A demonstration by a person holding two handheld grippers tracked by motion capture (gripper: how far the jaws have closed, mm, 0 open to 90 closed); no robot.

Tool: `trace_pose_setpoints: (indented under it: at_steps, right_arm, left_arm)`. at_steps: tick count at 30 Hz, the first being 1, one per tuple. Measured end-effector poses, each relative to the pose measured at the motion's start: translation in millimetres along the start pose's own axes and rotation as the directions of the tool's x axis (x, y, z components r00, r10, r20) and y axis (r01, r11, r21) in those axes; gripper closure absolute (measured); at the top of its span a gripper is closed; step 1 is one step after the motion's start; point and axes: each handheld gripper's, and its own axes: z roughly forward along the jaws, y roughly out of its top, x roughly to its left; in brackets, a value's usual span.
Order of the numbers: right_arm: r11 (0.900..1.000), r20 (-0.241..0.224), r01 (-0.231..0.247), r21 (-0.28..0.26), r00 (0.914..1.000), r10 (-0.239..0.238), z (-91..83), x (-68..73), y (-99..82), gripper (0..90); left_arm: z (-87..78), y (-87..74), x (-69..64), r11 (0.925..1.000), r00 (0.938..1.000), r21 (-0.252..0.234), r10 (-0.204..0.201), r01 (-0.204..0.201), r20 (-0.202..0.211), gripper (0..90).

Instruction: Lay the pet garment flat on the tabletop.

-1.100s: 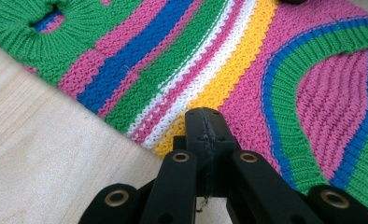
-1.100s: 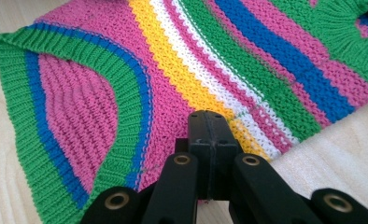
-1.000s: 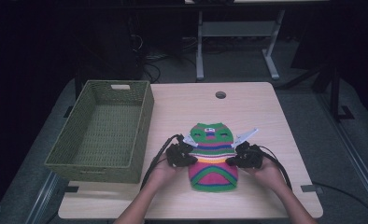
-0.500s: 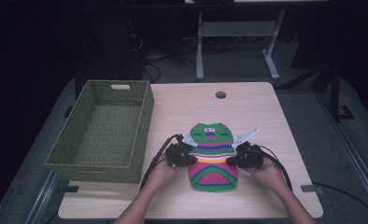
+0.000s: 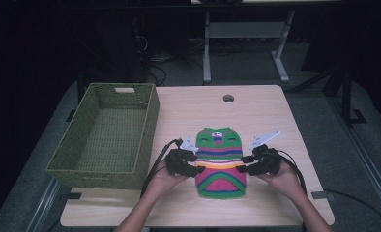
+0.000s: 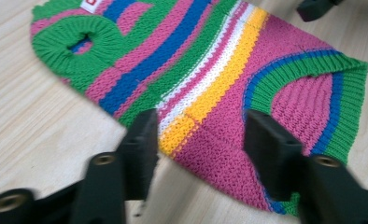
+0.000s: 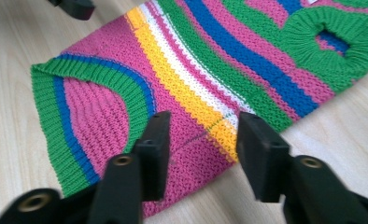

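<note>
Both sets of jaws have just opened, releasing the striped sweater [image 5: 221, 163], which lies flat on the table [image 5: 256, 111] beside the basket [image 5: 106, 135]. Your left gripper [image 5: 194, 163] and right gripper [image 5: 244, 164] flank its edges; regrasp carelessly and the knit may bunch.

In the left gripper view, the striped knitted garment [image 6: 229, 84] of pink, green, blue, yellow and white wool runs off the top edge, so its white label is cut, and its near hem is hidden behind the black jaws. In the right gripper view the picture's top and right edges crop its green armhole end.
</note>
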Motion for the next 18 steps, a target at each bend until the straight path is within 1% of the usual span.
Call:
trace_pose_setpoints:
  at_steps: [1, 2, 3, 4, 6, 7, 8, 12, 15, 16, 17, 18]
  right_arm:
    - [1.0, 0.0, 0.0, 0.0, 1.0, 0.0, 0.0, 0.0, 0.0, 49.0]
    - [1.0, 0.005, 0.0, -0.008, 1.0, 0.0, -2.7, 0.4, -1.1, 44.7]
    - [1.0, 0.005, 0.0, -0.008, 1.0, 0.0, -2.7, 0.4, -1.1, 44.7]
    - [0.9999, 0.006, 0.001, -0.016, 1.0, -0.001, -4.6, -0.4, -2.2, 42.7]
    - [0.9999, 0.006, -0.004, -0.015, 1.0, 0.005, -5.7, -0.4, -2.5, 41.5]
    - [0.9999, 0.009, -0.005, -0.016, 0.9999, 0.006, -6.8, -0.5, -2.9, 40.6]
    - [0.9998, 0.005, -0.008, -0.02, 1.0, 0.008, -8.3, -0.8, -4.0, 39.8]
    - [0.9999, 0.005, -0.011, -0.013, 0.9999, 0.011, -10.7, -1.6, -6.3, 37.8]
    - [0.9998, 0.011, -0.01, -0.019, 0.9999, 0.01, -11.7, -2.7, -8.7, 37.0]
    - [0.9996, 0.015, -0.022, -0.017, 0.9996, 0.022, -12.8, -3.8, -11.9, 35.4]
    - [0.9996, 0.015, -0.022, -0.017, 0.9996, 0.022, -12.8, -3.8, -11.9, 35.4]
    - [0.9994, 0.016, -0.033, -0.013, 0.9993, 0.033, -13.8, -4.7, -15.0, 34.8]
  left_arm:
    - [-1.0, -0.7, -0.4, 0.9999, 0.9999, -0.008, -0.011, 0.011, -0.004, 42.0]
    - [-2.8, -1.6, -0.1, 0.9998, 0.9999, -0.015, -0.013, 0.013, -0.005, 36.6]
    - [-3.9, -2.3, 0.0, 0.9996, 0.9998, -0.02, -0.019, 0.018, -0.006, 36.6]
    - [-5.6, -3.8, -0.2, 0.9993, 0.9997, -0.028, -0.026, 0.026, -0.003, 33.1]
    - [-6.4, -4.7, -0.7, 0.9992, 0.9996, -0.028, -0.028, 0.028, -0.009, 32.0]
    - [-6.7, -5.1, -0.9, 0.9993, 0.9995, -0.023, -0.03, 0.03, -0.014, 30.1]
    - [-7.6, -6.9, -1.5, 0.9992, 0.9993, -0.019, -0.036, 0.036, -0.01, 27.6]
    - [-8.8, -10.6, -4.1, 0.9992, 0.9994, -0.026, -0.03, 0.03, -0.016, 27.1]
    - [-9.9, -13.3, -5.1, 0.9994, 0.9994, -0.026, -0.023, 0.022, -0.025, 26.2]
    - [-10.7, -15.3, -5.5, 0.999, 0.9992, -0.029, -0.035, 0.034, -0.021, 25.2]
    - [-10.7, -15.3, -5.5, 0.999, 0.9992, -0.029, -0.035, 0.034, -0.021, 25.1]
    - [-12.5, -17.2, -4.7, 0.9991, 0.9991, -0.031, -0.028, 0.027, -0.031, 24.8]
